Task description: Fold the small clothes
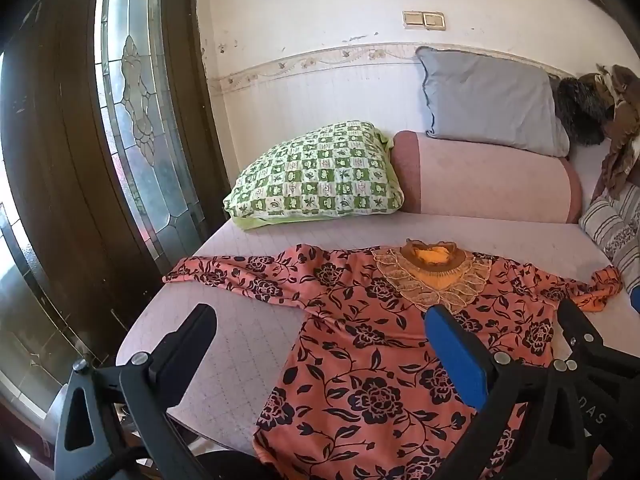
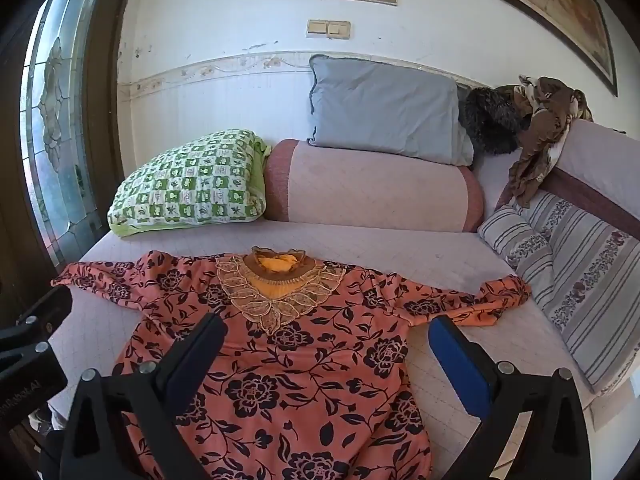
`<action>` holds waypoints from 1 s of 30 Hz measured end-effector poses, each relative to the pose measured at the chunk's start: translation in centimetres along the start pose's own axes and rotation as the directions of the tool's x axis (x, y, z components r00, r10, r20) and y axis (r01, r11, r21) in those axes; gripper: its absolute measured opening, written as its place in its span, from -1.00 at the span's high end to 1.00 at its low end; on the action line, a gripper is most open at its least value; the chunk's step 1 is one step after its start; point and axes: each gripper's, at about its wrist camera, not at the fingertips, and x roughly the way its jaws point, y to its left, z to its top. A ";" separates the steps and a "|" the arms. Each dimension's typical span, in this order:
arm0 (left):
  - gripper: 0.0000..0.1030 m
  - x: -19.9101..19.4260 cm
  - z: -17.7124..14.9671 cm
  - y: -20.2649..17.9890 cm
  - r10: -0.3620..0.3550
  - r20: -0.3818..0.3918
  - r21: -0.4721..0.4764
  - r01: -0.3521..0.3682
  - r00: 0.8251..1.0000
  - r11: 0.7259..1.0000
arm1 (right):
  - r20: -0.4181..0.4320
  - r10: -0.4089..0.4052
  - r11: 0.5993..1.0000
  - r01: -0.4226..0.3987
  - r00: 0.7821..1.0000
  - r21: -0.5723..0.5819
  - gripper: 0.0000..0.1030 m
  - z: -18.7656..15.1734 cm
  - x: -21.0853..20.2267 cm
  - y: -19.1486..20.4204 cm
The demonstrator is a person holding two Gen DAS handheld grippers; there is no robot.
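Note:
An orange top with a black flower print and a lace collar (image 1: 380,344) lies flat on the pale pink bed (image 1: 240,344), front up, both sleeves spread out sideways. It also shows in the right wrist view (image 2: 288,360). My left gripper (image 1: 320,320) is open and empty, hovering above the top's left side near the hem. My right gripper (image 2: 328,332) is open and empty above the top's right side. The right gripper's finger shows at the right edge of the left wrist view (image 1: 576,324).
A green checked pillow (image 2: 188,184), a pink bolster (image 2: 372,188) and a grey-blue pillow (image 2: 384,108) lie at the head of the bed. A striped cushion (image 2: 580,276) and brown clothes (image 2: 536,128) lie at the right. A wooden door with glass (image 1: 132,112) stands at the left.

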 end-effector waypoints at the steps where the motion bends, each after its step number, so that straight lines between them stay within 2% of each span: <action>1: -1.00 0.1 0.0 0.0 0.000 -0.002 0.000 0.000 1.000 1.000 | -0.003 0.000 1.000 0.000 1.000 -0.002 -1.00 0.2 0.1 -0.1; 11: -1.00 0.2 -0.3 0.0 -0.002 -0.010 0.004 0.002 1.000 1.000 | -0.004 0.005 1.000 -0.005 1.000 0.000 -1.00 0.0 -0.6 -0.7; 17: -1.00 0.7 -0.6 -0.2 -0.003 -0.020 0.014 0.003 1.000 1.000 | 0.006 -0.005 1.000 0.005 1.000 -0.005 -1.00 -0.3 -0.9 0.2; 30: -1.00 1.9 -0.6 0.5 0.033 -0.029 -0.004 -0.033 0.999 0.999 | -0.029 0.007 1.000 -0.006 1.000 0.015 -1.00 -0.8 1.0 -0.2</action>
